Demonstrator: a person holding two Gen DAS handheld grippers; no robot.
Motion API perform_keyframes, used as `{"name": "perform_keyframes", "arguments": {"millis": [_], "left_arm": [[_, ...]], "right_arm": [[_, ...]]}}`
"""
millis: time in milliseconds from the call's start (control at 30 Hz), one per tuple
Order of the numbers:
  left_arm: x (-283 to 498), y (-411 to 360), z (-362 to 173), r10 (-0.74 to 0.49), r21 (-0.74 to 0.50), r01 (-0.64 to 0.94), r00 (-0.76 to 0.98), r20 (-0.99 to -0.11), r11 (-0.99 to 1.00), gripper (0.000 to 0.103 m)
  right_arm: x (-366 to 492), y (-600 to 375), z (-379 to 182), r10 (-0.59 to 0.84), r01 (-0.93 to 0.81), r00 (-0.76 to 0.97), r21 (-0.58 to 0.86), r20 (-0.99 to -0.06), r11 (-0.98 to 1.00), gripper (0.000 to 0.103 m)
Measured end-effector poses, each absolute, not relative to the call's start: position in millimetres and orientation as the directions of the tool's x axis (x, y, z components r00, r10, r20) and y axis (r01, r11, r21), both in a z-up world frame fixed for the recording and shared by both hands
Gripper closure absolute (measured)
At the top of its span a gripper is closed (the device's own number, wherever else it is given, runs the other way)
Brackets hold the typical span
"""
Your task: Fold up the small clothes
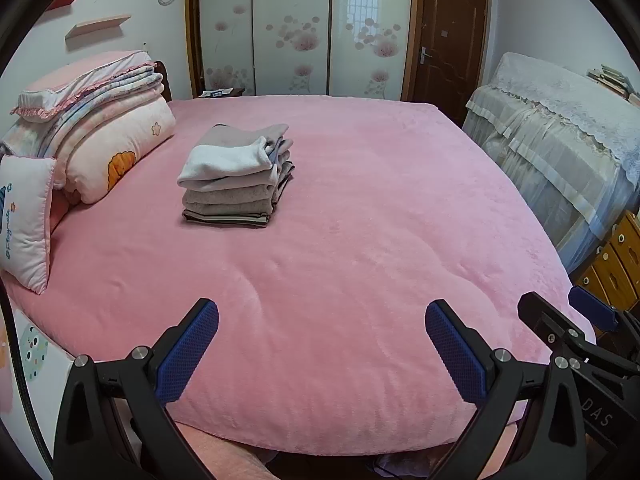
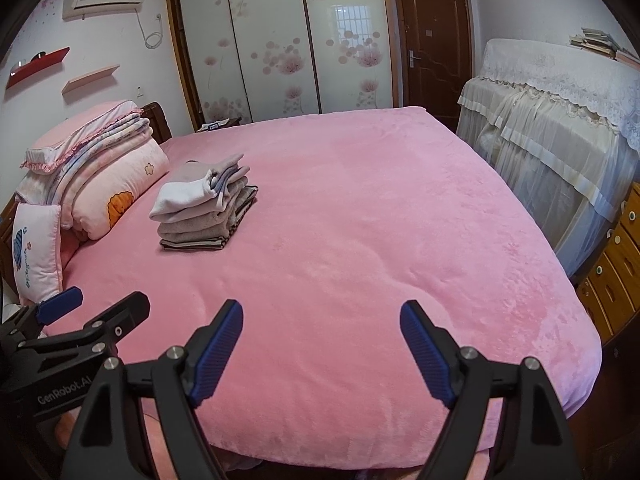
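A stack of folded small clothes (image 1: pixel 236 178), grey and beige with a white piece on top, sits on the pink bed (image 1: pixel 360 220) toward the far left; it also shows in the right wrist view (image 2: pixel 204 210). My left gripper (image 1: pixel 322 316) is open and empty, hovering over the bed's near edge. My right gripper (image 2: pixel 322 312) is open and empty, beside the left one over the near edge. The right gripper shows at the right edge of the left wrist view (image 1: pixel 560 312), and the left gripper shows at the left of the right wrist view (image 2: pixel 100 304).
Folded quilts and a pillow (image 1: pixel 92 128) pile at the bed's head on the left, with a small cushion (image 1: pixel 24 220) in front. A lace-covered piece of furniture (image 1: pixel 560 140) and wooden drawers (image 1: pixel 616 264) stand at the right. Wardrobe (image 1: pixel 296 28) and door (image 1: pixel 448 36) behind.
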State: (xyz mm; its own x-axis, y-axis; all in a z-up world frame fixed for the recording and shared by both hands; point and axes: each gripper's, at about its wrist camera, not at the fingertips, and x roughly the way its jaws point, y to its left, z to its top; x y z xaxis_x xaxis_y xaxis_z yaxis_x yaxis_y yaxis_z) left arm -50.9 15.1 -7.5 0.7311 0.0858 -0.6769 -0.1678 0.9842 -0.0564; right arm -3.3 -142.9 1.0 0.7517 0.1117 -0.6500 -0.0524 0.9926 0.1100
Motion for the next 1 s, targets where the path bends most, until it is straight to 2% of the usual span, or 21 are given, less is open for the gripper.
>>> {"name": "perform_keyframes", "arguments": {"millis": [1000], "left_arm": [[-52.6, 13.5, -9.4, 0.074, -0.075, -0.171, 0.725, -0.684, 0.982, 0.0]], "right_arm": [[-9.2, -149.0, 1.0, 0.097, -0.04, 0.758, 0.102, -0.645, 0.994, 0.021]]}}
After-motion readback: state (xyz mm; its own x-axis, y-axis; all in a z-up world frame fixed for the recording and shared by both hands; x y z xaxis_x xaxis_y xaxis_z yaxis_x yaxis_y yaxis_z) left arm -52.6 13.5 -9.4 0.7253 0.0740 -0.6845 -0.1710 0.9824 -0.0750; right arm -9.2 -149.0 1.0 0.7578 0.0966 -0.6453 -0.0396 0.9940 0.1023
